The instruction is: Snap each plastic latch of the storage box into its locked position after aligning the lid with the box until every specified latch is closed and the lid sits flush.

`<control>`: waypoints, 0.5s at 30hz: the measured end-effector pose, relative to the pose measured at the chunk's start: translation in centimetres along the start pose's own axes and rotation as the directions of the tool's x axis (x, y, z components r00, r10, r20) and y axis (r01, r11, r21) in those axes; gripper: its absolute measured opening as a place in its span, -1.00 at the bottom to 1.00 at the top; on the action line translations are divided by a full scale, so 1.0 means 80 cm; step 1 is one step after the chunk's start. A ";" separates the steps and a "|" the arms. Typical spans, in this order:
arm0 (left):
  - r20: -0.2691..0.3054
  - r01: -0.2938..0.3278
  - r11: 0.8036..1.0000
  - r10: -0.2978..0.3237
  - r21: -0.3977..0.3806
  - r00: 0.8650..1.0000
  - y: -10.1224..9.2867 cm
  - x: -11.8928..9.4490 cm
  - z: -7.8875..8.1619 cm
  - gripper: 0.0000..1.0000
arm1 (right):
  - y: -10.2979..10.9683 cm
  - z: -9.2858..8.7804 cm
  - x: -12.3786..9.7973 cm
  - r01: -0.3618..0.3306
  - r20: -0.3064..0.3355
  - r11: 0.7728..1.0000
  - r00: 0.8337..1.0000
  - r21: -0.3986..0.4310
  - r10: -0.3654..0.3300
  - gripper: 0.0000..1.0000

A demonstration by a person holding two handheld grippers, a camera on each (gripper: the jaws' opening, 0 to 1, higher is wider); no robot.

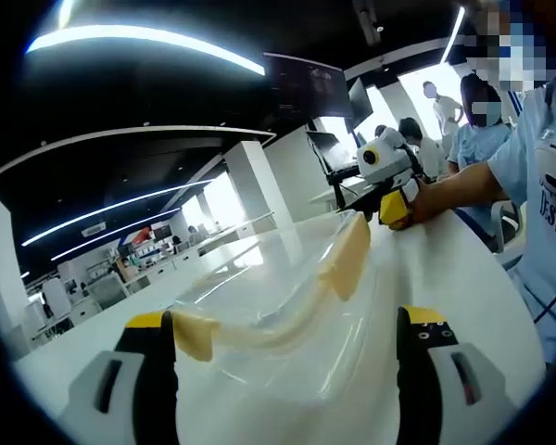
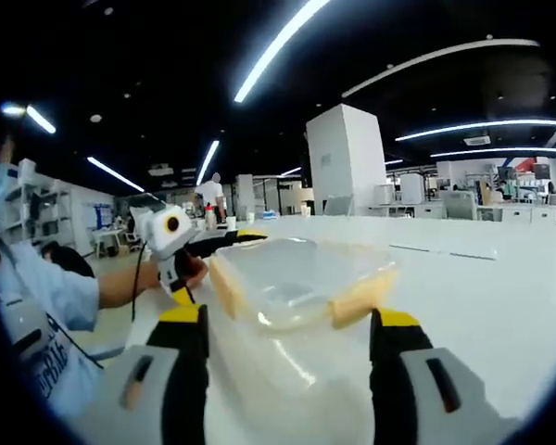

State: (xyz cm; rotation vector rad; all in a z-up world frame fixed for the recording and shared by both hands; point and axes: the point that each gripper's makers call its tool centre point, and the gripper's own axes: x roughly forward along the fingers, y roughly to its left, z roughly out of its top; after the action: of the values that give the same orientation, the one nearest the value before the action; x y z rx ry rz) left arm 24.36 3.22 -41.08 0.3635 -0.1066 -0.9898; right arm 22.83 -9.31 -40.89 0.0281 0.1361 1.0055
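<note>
Long strip lights are glowing across a dark ceiling above an open office hall, and a white table (image 1: 463, 269) is stretching away under the left gripper view. On it a clear storage box (image 1: 287, 315) with its clear lid is sitting right ahead of the left gripper (image 1: 287, 357), whose yellow-tipped black jaws are standing wide apart, the near end of the box lying between them with nothing pinched. A pale yellow latch (image 1: 347, 255) is sticking up on the far side of the box and another yellow latch (image 1: 195, 334) is lying just beside the left jaw. Beyond the box the right gripper (image 1: 389, 199) is hovering at the far edge, held by a person's hand (image 1: 424, 202). A blue shirt (image 1: 547, 213) at the right is carrying dark lettering, cut off and too blurred to read. Several people are standing in the background by a dark monitor (image 1: 306, 83).

Seen from the right gripper view, the same white table (image 2: 500, 287) is running towards a white pillar (image 2: 352, 158). The storage box (image 2: 301, 278) is resting just ahead of the right gripper (image 2: 287, 352), whose jaws are gaping wide and holding nothing. The left gripper (image 2: 213, 239) is reaching in from the left at the box's far corner; I cannot tell whether it is touching. Dark print on the blue shirt (image 2: 46, 362) is unreadable.
</note>
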 end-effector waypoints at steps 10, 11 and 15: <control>-0.001 -0.001 1.000 0.001 0.003 1.000 0.000 -0.002 -0.001 1.00 | -0.004 -0.002 0.001 0.035 -0.006 0.999 0.999 -0.013 -0.035 0.20; -0.001 -0.001 1.000 0.001 0.002 1.000 0.001 -0.002 -0.001 1.00 | -0.004 -0.002 0.001 0.036 -0.005 0.999 0.999 -0.014 -0.036 0.20; -0.001 -0.001 1.000 0.001 0.001 1.000 0.002 -0.003 -0.001 1.00 | -0.004 -0.002 0.002 0.037 -0.005 0.999 0.999 -0.017 -0.037 0.18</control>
State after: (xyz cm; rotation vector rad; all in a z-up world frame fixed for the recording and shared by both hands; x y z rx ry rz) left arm 24.37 3.48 -41.05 0.3646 -0.1067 -0.9886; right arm 23.12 -9.37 -41.09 0.0070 0.1324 0.9698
